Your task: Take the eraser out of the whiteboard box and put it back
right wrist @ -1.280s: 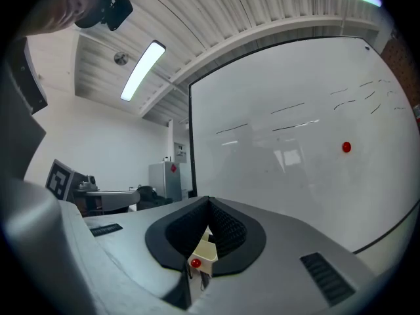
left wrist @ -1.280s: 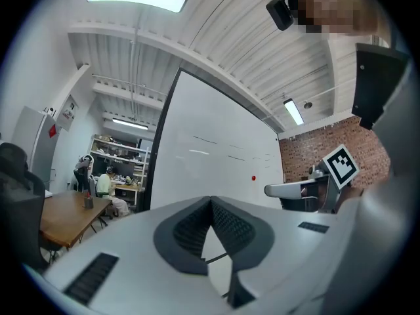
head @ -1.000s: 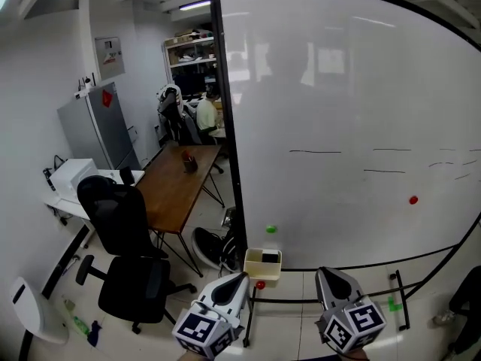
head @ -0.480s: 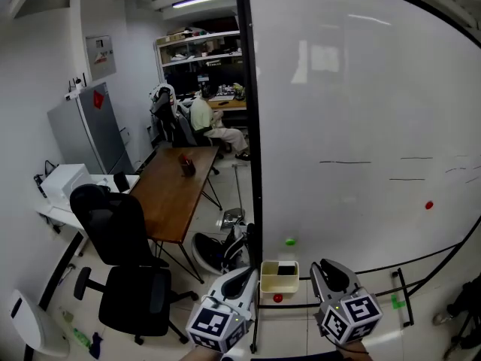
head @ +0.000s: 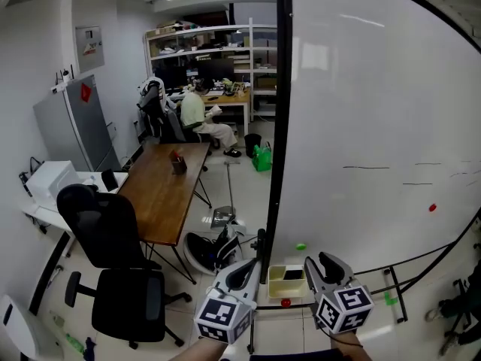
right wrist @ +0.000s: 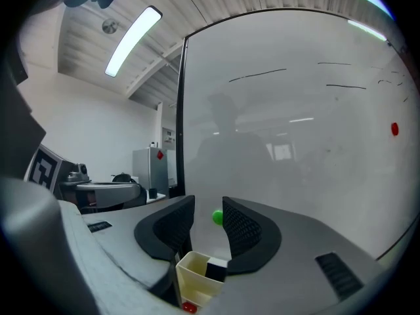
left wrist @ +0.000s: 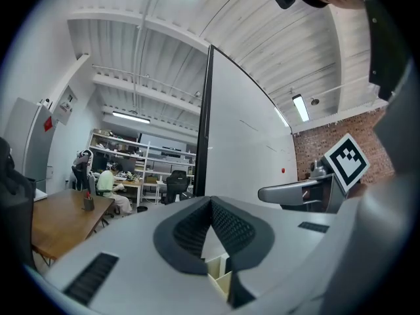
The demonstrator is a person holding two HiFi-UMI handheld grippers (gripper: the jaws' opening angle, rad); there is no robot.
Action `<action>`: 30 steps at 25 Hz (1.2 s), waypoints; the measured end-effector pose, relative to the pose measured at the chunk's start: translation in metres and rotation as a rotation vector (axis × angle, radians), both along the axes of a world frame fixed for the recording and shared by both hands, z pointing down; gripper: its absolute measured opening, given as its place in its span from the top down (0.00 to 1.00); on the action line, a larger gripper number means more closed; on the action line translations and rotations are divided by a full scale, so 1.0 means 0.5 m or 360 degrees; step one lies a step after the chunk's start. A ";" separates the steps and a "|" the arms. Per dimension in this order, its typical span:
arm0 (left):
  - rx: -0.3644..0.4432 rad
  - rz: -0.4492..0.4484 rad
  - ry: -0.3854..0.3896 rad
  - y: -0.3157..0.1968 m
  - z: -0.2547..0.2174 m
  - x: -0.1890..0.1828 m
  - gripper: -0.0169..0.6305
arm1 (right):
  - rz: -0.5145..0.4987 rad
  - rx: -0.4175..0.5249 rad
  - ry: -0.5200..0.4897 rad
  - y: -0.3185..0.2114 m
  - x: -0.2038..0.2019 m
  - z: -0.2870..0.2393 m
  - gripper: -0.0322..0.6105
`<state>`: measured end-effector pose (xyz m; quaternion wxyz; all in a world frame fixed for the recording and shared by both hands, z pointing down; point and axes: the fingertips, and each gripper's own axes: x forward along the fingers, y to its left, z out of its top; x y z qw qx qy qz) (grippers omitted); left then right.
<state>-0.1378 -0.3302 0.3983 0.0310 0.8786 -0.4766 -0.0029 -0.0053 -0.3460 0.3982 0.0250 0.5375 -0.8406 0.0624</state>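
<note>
1. Office floor and a tall whiteboard (head: 376, 126) fill the head view. The whiteboard box (head: 275, 284) sits at the board's lower left corner, low in the frame, with a green magnet (head: 301, 247) just above it.
2. We see the eraser (head: 293, 274) as a dark block inside the box, at its right end, so it is not yet taken out.
3. Our left gripper (head: 252, 268) is just left of the box. Its jaws meet at the tips and hold nothing.
4. Our right gripper (head: 322, 264) is just right of the box. Its jaws have just been opening and stand partly apart, with nothing between them.
5. In the right gripper view the eraser lies ahead of the jaws and below their gap, slightly right of its centre. We judge the right hand the nearer, needing to dip and advance.
6. We cannot tell the eraser's long axis for sure; only its top end shows above the rim.
</note>
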 end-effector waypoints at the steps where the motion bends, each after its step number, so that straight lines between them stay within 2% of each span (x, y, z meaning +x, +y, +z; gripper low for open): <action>1: -0.0013 0.0003 0.0000 -0.007 0.008 -0.003 0.93 | 0.0010 -0.0024 0.0012 -0.009 -0.004 0.015 0.69; 8: -0.0149 -0.0014 -0.0005 -0.052 0.099 -0.020 0.93 | 0.0059 -0.0260 0.0083 -0.069 -0.022 0.158 0.59; 13: -0.0238 -0.0030 -0.0016 -0.077 0.169 -0.030 0.93 | 0.0090 -0.0386 0.0149 -0.099 -0.029 0.245 0.57; 21: -0.0330 -0.0033 -0.0040 -0.102 0.237 -0.034 0.92 | 0.0127 -0.0510 0.0238 -0.133 -0.031 0.332 0.54; 30: -0.0343 -0.0005 -0.0042 -0.102 0.240 -0.037 0.92 | 0.0171 -0.0552 0.0328 -0.143 -0.043 0.365 0.52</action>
